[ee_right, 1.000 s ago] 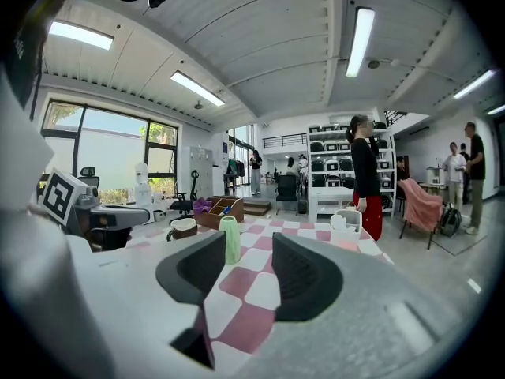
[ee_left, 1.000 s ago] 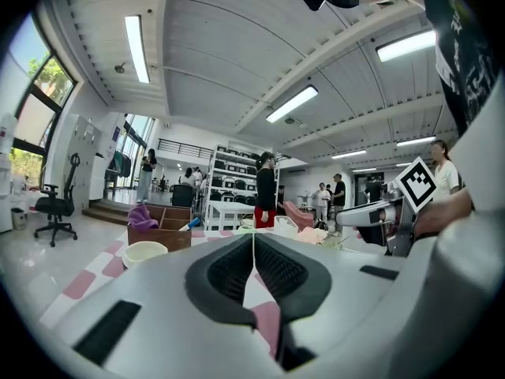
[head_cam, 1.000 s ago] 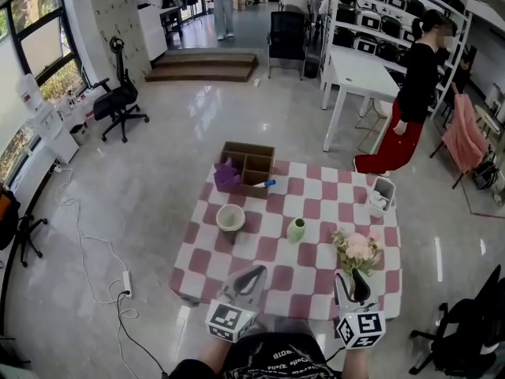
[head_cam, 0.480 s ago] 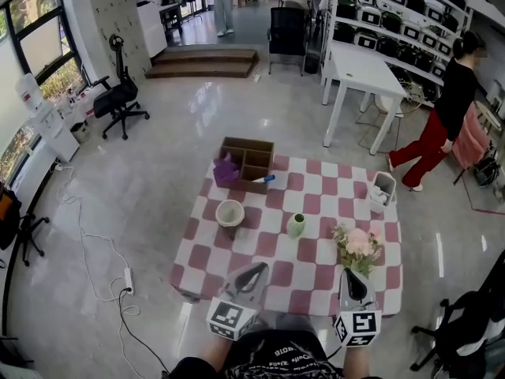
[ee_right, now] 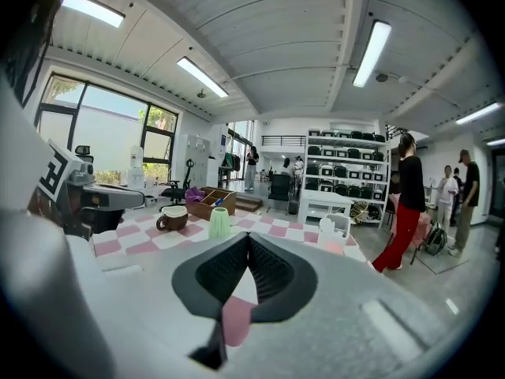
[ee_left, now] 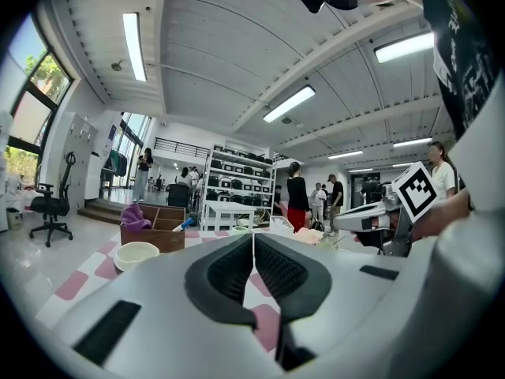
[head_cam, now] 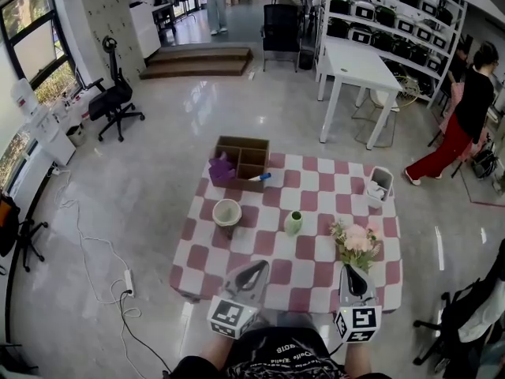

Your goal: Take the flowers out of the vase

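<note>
A bunch of pink flowers (head_cam: 356, 243) with green leaves is at the near right of the checkered table (head_cam: 316, 279), apart from the small green vase (head_cam: 293, 223), which stands upright with nothing in it. My right gripper (head_cam: 352, 273) is just behind the flowers' stem end, jaws shut, with nothing visible between them in the right gripper view (ee_right: 248, 235). The vase (ee_right: 219, 223) stands ahead and to the left there. My left gripper (head_cam: 256, 272) hovers over the near table edge, also shut (ee_left: 252, 235). The flowers (ee_left: 319, 236) show pale pink beside the right gripper (ee_left: 371, 218).
A wooden divided box (head_cam: 245, 156) with a purple cloth (head_cam: 220, 169) and a blue pen stands at the far side. A cream bowl (head_cam: 227, 212) sits left of the vase and a white basket (head_cam: 379, 186) at the far right corner. A person in red trousers (head_cam: 461, 129) walks at the right.
The right gripper's jaws, open with a dark gap a second ago, are now closed together. The person in red trousers has walked farther right. The left gripper has stayed put.
</note>
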A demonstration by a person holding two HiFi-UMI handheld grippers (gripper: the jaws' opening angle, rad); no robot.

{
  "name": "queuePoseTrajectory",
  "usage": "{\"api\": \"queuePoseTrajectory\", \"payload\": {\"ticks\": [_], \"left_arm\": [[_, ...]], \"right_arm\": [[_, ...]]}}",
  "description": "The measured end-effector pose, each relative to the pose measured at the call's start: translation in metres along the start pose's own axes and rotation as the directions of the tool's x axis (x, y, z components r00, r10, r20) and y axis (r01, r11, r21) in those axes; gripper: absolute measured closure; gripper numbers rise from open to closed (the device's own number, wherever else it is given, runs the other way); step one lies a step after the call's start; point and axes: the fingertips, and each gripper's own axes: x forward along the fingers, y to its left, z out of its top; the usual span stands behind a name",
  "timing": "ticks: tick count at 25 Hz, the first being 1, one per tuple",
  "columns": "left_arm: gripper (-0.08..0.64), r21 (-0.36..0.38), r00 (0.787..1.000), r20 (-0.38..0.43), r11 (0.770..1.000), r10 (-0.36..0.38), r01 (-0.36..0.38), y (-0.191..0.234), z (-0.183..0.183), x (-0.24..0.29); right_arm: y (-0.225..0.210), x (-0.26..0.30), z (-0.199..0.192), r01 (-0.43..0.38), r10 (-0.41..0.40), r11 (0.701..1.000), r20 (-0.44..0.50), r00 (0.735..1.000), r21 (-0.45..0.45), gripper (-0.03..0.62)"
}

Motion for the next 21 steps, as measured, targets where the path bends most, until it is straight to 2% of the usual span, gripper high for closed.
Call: {"api": "queuePoseTrajectory", "payload": {"ticks": [21], "left_arm": [[0.548,-0.013,1.000,-0.007,1.000,0.004,-0.004,-0.0005,-0.0025,0.0106]], "right_arm": [[-0.0043,0.0066,-0.0029,-0.017,0.016,0.999,-0.040,0.999,-0.028,0.588]]}}
